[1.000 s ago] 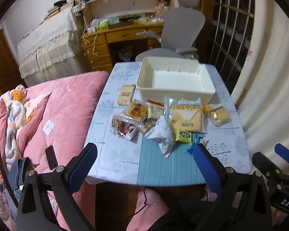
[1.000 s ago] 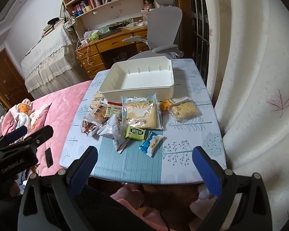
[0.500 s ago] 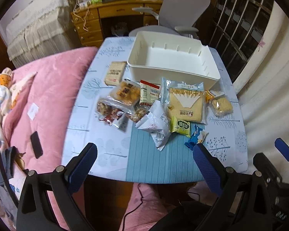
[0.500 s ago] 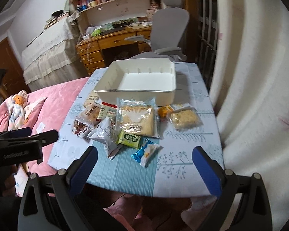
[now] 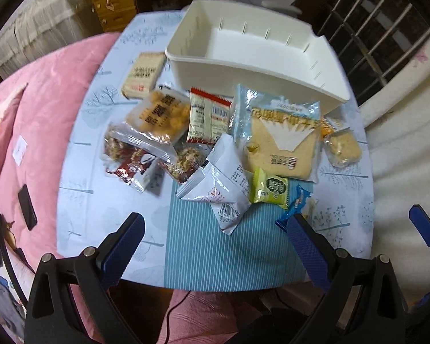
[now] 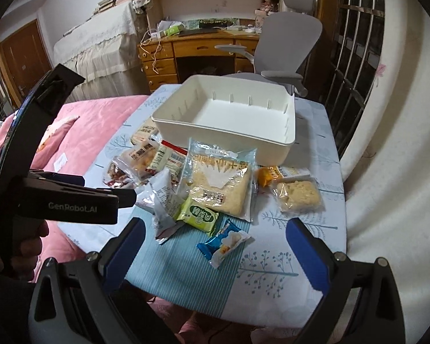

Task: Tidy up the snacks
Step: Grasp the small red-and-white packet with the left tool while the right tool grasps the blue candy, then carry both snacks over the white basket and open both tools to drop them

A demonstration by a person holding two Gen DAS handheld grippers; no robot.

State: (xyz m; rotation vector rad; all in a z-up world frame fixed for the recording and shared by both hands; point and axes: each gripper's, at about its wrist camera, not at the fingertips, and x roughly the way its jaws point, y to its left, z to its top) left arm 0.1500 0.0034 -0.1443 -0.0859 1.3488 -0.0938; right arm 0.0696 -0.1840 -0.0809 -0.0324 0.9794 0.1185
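Snacks heaped on a table (image 6: 309, 269) before an empty white bin (image 6: 232, 136).

From the right wrist view, the bin sits at 12 o'clock; the big cracker bag (image 6: 220, 183) touches its front wall, a white pouch (image 6: 163, 197) lies at 9 o'clock of that bag, a green packet (image 6: 197, 214) at 6, a blue packet (image 6: 223, 242) nearest. Left gripper (image 5: 215, 239) and right gripper (image 6: 213, 239) hover over the near edge, fingers spread wide, holding nothing.

One white bin (image 5: 261, 66), about eleven snack packets (image 5: 281, 143) on one table (image 5: 203, 252), and one chair (image 6: 286, 43).
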